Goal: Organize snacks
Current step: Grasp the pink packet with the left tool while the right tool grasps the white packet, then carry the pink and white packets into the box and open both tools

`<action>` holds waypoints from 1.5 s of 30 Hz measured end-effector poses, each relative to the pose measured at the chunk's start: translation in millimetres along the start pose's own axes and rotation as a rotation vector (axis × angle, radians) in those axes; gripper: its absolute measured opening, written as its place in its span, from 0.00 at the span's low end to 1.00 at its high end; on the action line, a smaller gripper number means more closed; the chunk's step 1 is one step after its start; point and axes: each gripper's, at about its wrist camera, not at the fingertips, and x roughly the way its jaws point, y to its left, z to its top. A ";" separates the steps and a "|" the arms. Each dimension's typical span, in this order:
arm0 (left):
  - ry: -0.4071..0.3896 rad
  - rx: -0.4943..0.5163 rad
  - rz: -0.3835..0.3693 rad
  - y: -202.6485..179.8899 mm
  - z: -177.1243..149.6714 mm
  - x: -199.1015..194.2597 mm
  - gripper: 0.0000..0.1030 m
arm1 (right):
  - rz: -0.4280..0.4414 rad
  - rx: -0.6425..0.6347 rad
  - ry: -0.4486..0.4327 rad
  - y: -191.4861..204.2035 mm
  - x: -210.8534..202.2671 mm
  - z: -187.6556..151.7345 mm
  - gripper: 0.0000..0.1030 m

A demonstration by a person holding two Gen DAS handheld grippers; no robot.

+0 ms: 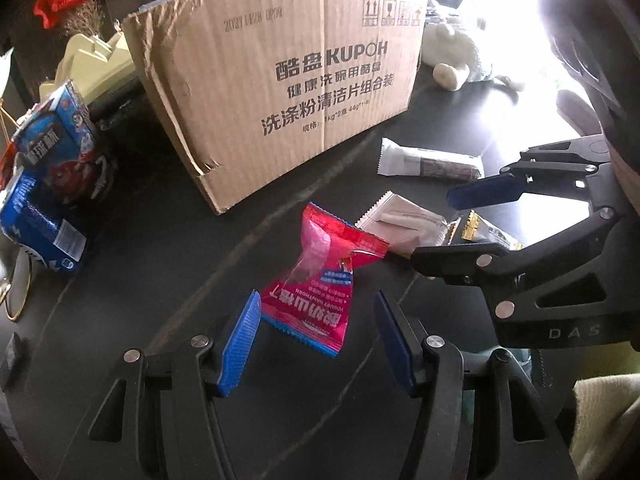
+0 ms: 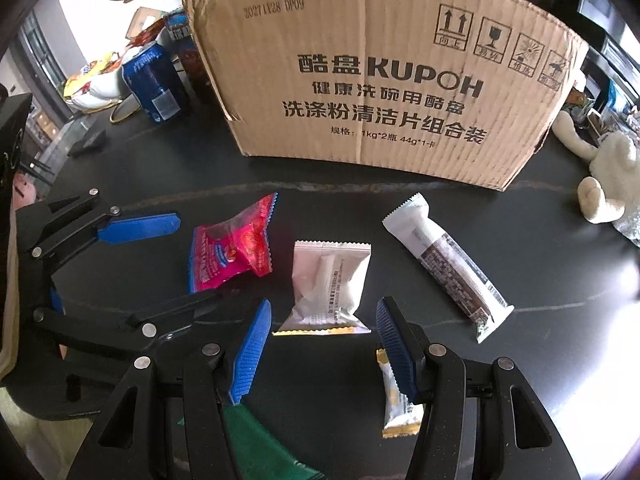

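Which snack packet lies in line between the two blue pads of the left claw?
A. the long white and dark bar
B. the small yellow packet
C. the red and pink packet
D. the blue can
C: in the left wrist view the red and pink packet lies on the dark table right ahead of the open left claw, between its pads, which do not touch it.

A white plush toy (image 2: 608, 172) lies on the dark counter (image 2: 540, 264) at 3 o'clock; a gold-rimmed round mirror (image 1: 16, 292) sits at 9 o'clock.
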 end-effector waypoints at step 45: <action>-0.123 -0.185 0.063 -10.8 10.9 -56.3 0.33 | 0.036 0.101 -0.157 -17.4 -58.9 -13.3 0.44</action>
